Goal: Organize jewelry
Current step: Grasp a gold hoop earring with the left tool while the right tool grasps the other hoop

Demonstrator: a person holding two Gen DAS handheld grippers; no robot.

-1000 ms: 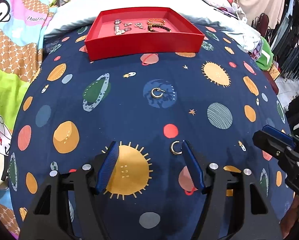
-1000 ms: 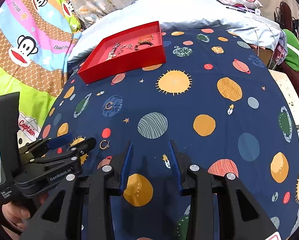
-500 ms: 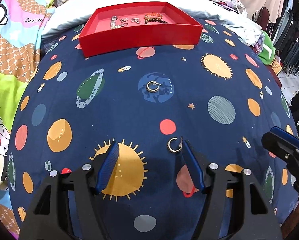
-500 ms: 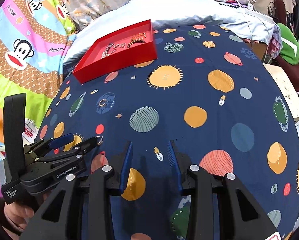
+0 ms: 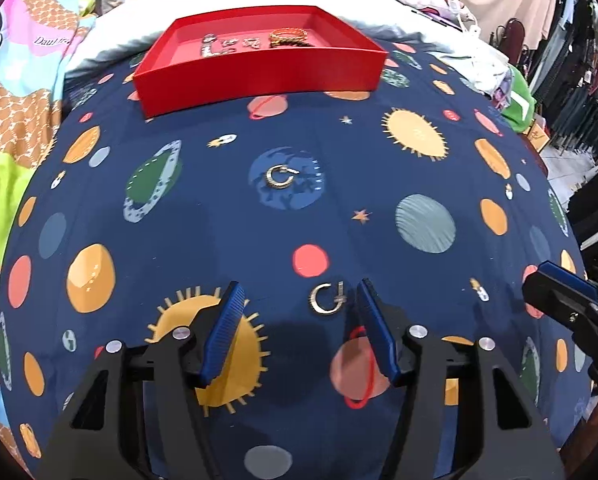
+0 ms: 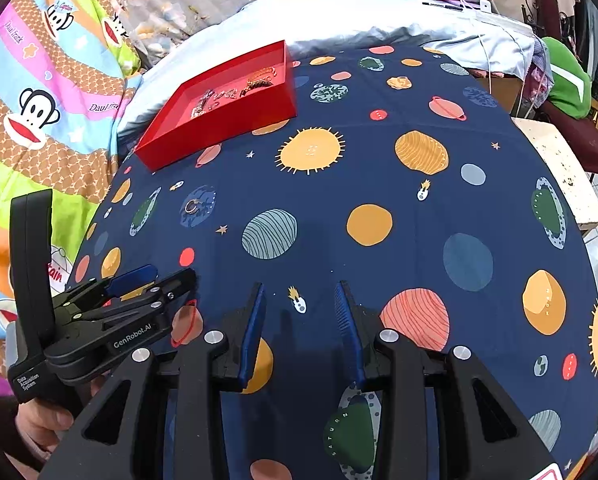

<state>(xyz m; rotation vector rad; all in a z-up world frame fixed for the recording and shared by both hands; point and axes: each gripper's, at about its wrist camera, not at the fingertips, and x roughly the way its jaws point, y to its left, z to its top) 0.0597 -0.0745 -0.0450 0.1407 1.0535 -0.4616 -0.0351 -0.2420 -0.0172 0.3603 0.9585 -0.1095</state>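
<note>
**Entry: hoop earrings, pick-up in hand**

- Near hoop earring [image 5: 328, 298]: small gold hoop lying flat on the planet-print sheet [image 5: 379, 168] of the bed. It sits between the fingers of the left gripper [image 5: 299, 304], closer to the finger at its 3 o'clock, not yet touched by either pad.
- Left gripper: jaws at medium width and closing around the hoop, tips angled down at the sheet.
- Far hoop earring [image 5: 279, 177]: the matching piece, at 12 o'clock from the first, on a blue planet print, well apart.
- Red tray [image 5: 259, 76]: further on at 12 o'clock, already holding bracelets and small silver pieces.
- Right gripper [image 6: 299, 308]: jaws narrow, nothing between them, idle over bare sheet at 3 o'clock of the left one.

Step judged: grasping the near hoop, with one more left for the tray. The next move likely calls for centring the thin hoop, pressing the tips into the soft fabric, pinching without flicking it away, then carrying it to the tray.
</note>
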